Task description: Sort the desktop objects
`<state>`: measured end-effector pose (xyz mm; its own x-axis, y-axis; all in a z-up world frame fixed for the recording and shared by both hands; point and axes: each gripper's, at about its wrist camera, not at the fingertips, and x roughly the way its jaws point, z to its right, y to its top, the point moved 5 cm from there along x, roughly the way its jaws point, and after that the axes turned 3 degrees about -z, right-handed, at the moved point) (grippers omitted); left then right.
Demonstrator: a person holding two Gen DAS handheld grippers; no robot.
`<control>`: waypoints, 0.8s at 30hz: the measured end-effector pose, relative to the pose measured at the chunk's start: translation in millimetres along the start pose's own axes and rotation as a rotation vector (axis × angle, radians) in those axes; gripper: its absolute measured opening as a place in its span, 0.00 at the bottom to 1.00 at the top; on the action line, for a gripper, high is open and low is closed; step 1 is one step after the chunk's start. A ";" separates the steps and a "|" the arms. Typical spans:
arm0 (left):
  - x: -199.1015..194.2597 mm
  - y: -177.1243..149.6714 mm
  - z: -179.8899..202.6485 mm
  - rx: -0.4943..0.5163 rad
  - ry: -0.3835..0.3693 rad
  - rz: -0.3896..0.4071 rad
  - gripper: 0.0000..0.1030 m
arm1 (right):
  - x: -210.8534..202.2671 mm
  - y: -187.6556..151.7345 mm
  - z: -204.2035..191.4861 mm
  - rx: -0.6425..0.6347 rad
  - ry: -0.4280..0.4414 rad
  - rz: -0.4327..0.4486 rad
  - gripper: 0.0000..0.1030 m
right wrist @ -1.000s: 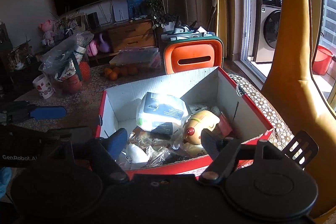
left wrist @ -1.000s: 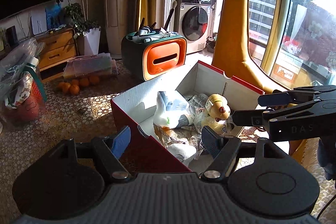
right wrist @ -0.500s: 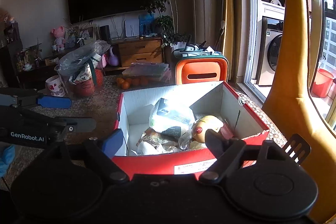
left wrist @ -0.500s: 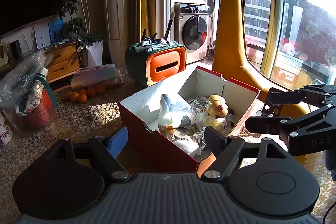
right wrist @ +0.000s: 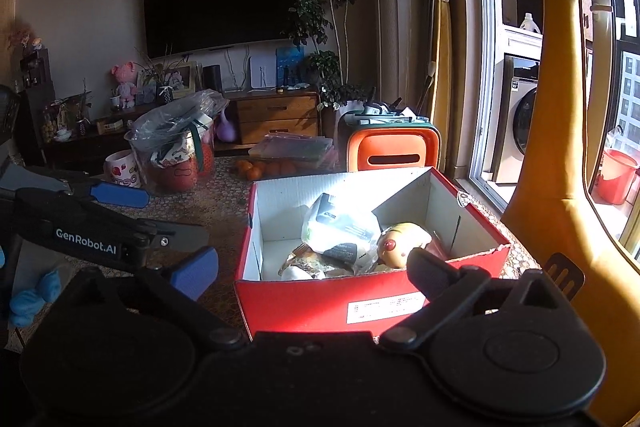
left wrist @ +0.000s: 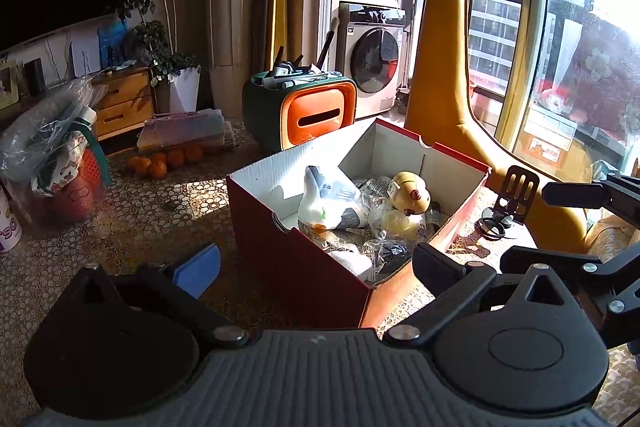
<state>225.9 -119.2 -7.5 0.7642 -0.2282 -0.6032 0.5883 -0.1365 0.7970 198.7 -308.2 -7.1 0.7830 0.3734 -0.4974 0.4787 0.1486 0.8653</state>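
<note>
A red cardboard box [left wrist: 304,279] [right wrist: 360,307] stands on the patterned table. It holds a white plastic packet [left wrist: 328,199] [right wrist: 340,223], a yellow round toy [left wrist: 412,191] [right wrist: 400,243] and several wrapped items. My left gripper [left wrist: 316,263] is open and empty, just in front of the box's near corner. My right gripper [right wrist: 312,267] is open and empty, in front of the box's labelled side. Each gripper shows in the other's view, the right one [left wrist: 580,227] at the right edge, the left one [right wrist: 120,219] at the left edge.
A black slotted stand [left wrist: 516,191] [right wrist: 564,275] and a yellow giraffe figure [right wrist: 560,147] are right of the box. Behind it are an orange-fronted organizer [left wrist: 316,115], oranges [left wrist: 160,163], a clear case [left wrist: 184,131] and a plastic-wrapped basket [left wrist: 52,163].
Both grippers have pulled back and up from over the box, so the box now sits farther away in both views. Both stay open and empty.
</note>
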 end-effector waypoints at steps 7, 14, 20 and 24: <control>-8.1 -9.3 6.2 -0.002 -0.022 -0.007 1.00 | -13.5 -8.9 -10.4 -0.009 -0.011 0.011 0.99; -12.3 -15.4 12.4 0.023 -0.022 -0.005 1.00 | -22.4 -14.7 -8.0 0.008 -0.027 0.009 0.99; -13.4 -17.2 12.4 0.029 -0.014 0.001 1.00 | -26.6 -19.6 -3.0 0.042 -0.037 0.003 0.99; -13.0 -20.3 12.6 0.032 -0.019 -0.007 1.00 | -24.4 -24.9 -2.7 0.052 -0.037 -0.013 0.99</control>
<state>200.7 -125.6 -15.5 0.7548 -0.2458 -0.6081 0.5846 -0.1685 0.7937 166.6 -318.5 -16.3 0.7902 0.3373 -0.5117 0.5085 0.1052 0.8546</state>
